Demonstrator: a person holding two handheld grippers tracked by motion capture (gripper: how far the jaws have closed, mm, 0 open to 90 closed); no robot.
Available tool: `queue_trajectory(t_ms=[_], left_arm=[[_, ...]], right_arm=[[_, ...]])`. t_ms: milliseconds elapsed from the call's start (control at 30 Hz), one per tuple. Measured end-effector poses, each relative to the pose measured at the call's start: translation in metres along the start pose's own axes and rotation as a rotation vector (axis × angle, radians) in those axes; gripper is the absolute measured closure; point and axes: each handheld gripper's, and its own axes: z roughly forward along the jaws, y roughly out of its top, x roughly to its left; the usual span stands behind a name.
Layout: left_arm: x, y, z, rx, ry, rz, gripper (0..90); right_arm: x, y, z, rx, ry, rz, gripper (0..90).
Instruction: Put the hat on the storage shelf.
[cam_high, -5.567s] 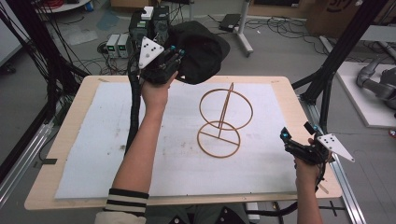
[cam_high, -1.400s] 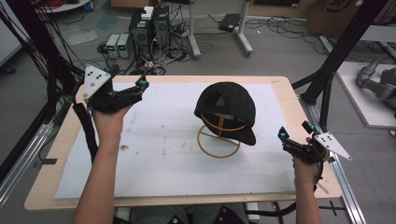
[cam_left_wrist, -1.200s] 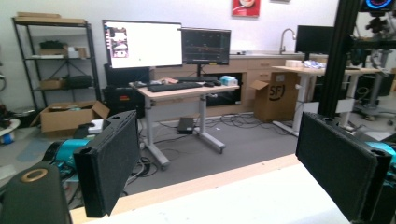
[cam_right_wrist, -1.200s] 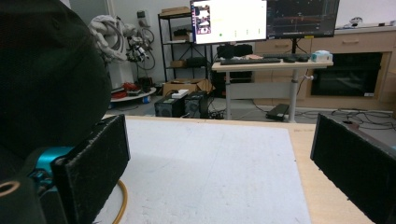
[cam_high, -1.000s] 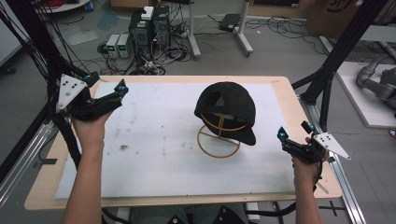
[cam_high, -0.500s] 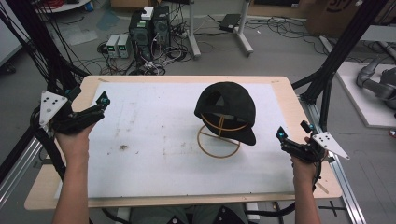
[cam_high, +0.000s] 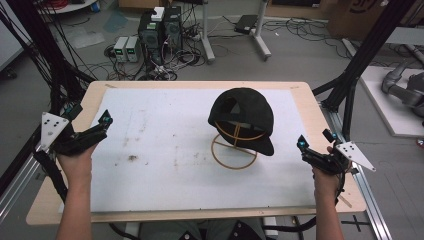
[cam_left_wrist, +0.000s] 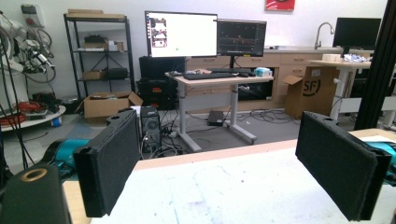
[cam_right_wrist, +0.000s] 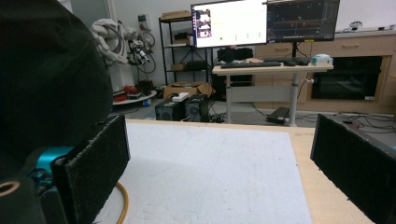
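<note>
black cap sits on the wire stand, between both grippers' parted, empty jaws

Bare white mat lies open ahead of the left gripper, its spread jaws holding nothing. Ahead and to the left of the right gripper, a black cap on a wire stand blocks the way; open mat lies straight ahead.

Black cap hides the wire stand's top.
</note>
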Motion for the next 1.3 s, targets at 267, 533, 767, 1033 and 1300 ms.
queue_trajectory(t_ms=[267,533,767,1033,1300], left_arm=[[0.011,-0.024,-0.006,0.015,0.023,-0.008,14.1],[0.004,-0.039,-0.011,0.023,-0.005,0.015,14.0],[-0.001,-0.052,-0.018,0.034,0.011,0.007,13.8],[0.000,-0.064,-0.020,0.056,0.016,-0.001,13.6],[-0.002,-0.068,-0.020,0.069,0.021,0.004,13.6]], right_arm=[[0.000,0.000,0.001,-0.004,-0.001,0.002,4.1],[0.001,0.001,0.003,-0.013,0.003,0.005,4.1],[0.001,0.001,0.005,-0.017,0.004,0.007,4.1],[0.002,0.001,0.004,-0.020,0.008,0.008,4.1],[0.002,0.001,0.004,-0.019,0.004,0.005,4.1]])
